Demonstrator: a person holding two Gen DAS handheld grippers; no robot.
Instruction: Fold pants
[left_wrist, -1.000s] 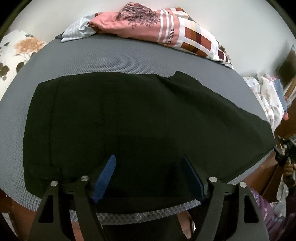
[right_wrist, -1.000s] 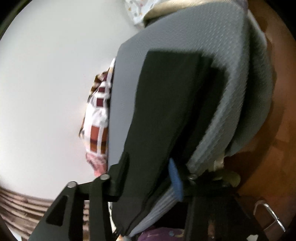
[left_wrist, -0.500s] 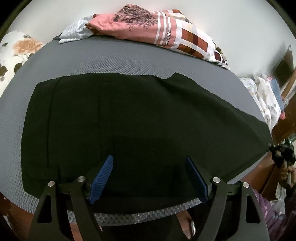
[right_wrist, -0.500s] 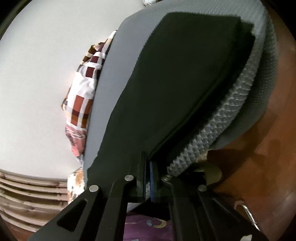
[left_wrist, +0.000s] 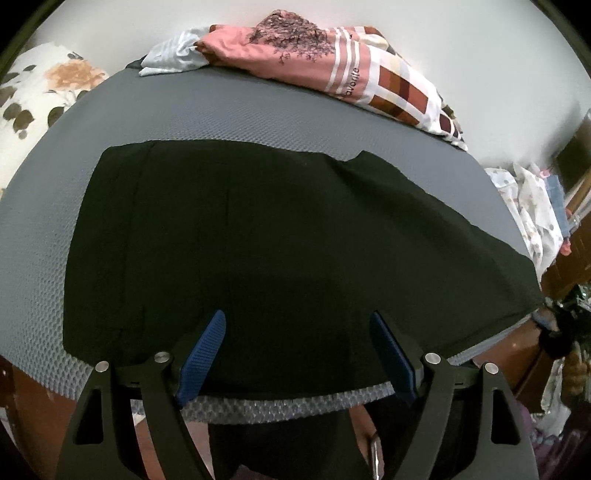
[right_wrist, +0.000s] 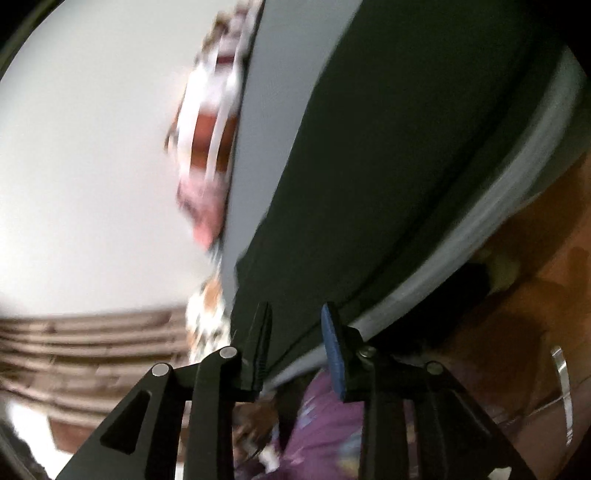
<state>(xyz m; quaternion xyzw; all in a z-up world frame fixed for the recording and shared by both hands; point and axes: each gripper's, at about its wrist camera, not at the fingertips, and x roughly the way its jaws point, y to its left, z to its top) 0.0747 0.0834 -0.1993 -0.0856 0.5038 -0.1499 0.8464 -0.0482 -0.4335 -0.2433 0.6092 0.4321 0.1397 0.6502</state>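
Black pants (left_wrist: 277, 240) lie flat and spread across a grey mesh mattress (left_wrist: 240, 107). My left gripper (left_wrist: 295, 325) hovers open over their near edge, its blue pads (left_wrist: 203, 350) wide apart and pressing on nothing. The right wrist view is blurred by motion. There the pants (right_wrist: 388, 166) run away along the mattress edge (right_wrist: 517, 206). My right gripper (right_wrist: 295, 332) is at the pants' near end with its jaws opening. The cloth's edge shows in the gap, and the pads are off it.
A pink and checked bedding pile (left_wrist: 332, 70) lies along the mattress's far edge by the white wall. A floral pillow (left_wrist: 44, 85) is at the left, a heap of pale clothes (left_wrist: 532, 206) at the right. Brown wood (right_wrist: 535, 295) lies below the mattress edge, with a purple garment (right_wrist: 325, 424) under my right gripper.
The right gripper closed on the pants' end half a second ago and has since parted its jaws while swinging sideways, blurring its view. The left gripper stayed in place.
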